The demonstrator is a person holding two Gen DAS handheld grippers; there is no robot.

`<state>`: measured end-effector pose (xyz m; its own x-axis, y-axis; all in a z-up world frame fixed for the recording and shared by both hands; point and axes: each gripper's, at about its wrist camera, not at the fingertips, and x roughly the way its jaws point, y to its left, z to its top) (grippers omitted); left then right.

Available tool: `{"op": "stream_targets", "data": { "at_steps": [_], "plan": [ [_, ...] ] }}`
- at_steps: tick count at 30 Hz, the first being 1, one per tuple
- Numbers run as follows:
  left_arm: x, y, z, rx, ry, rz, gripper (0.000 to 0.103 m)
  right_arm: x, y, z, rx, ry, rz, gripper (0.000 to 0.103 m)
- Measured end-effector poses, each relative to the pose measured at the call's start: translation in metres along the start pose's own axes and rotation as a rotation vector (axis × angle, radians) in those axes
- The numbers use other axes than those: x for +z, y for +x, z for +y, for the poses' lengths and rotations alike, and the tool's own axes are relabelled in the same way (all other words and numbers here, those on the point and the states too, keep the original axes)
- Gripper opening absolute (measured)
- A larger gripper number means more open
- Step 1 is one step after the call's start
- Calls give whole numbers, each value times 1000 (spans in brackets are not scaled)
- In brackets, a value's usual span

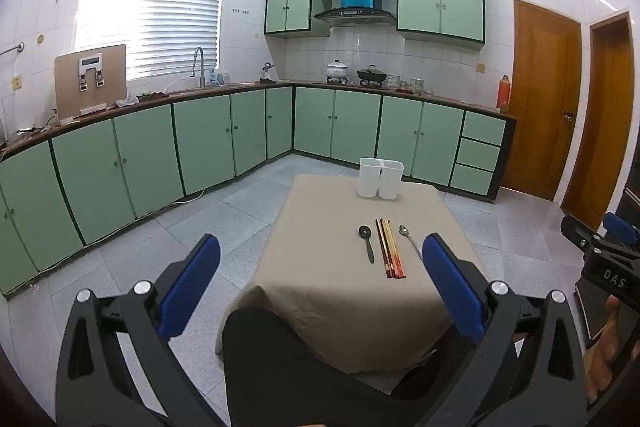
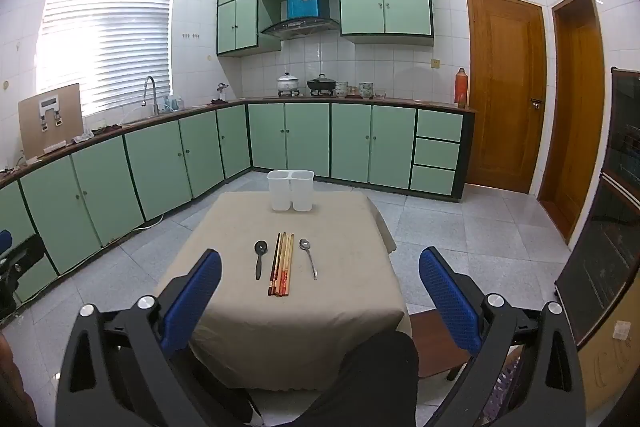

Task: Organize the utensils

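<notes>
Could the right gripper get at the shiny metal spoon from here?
Probably yes: the right gripper has open, empty jaws, and the shiny metal spoon lies uncovered on the beige tablecloth, apart from the chopsticks.

You had a plain beige tablecloth (image 2: 320, 307) over the table. On it stood a white two-part holder (image 2: 291, 190), translucent at the walls. The left spoon (image 2: 260, 259) was black; the right spoon (image 2: 309, 257) was silver metal. The chopsticks (image 2: 282, 265) ran from dark brown through tan wood, some with red-orange patterned ends. Your left gripper (image 1: 320, 279) and right gripper (image 2: 320, 291) both had blue textured pads on black frames with silver bolts. The cabinets (image 2: 160, 163) were mint green with dark green edging, the wall tiles (image 2: 360, 59) white, the floor (image 2: 460, 227) speckled grey, the doors (image 2: 506, 87) orange-brown wood.
</notes>
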<state>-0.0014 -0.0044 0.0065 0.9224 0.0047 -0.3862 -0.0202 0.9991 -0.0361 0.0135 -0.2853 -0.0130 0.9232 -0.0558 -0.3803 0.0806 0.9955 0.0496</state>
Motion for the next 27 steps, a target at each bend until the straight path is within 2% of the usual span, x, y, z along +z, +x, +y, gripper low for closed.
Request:
{"op": "stream_targets", "data": {
  "at_steps": [27],
  "plan": [
    [-7, 8, 4, -2, -7, 5, 98, -6, -8, -3, -3, 0, -22, 97]
  ]
}}
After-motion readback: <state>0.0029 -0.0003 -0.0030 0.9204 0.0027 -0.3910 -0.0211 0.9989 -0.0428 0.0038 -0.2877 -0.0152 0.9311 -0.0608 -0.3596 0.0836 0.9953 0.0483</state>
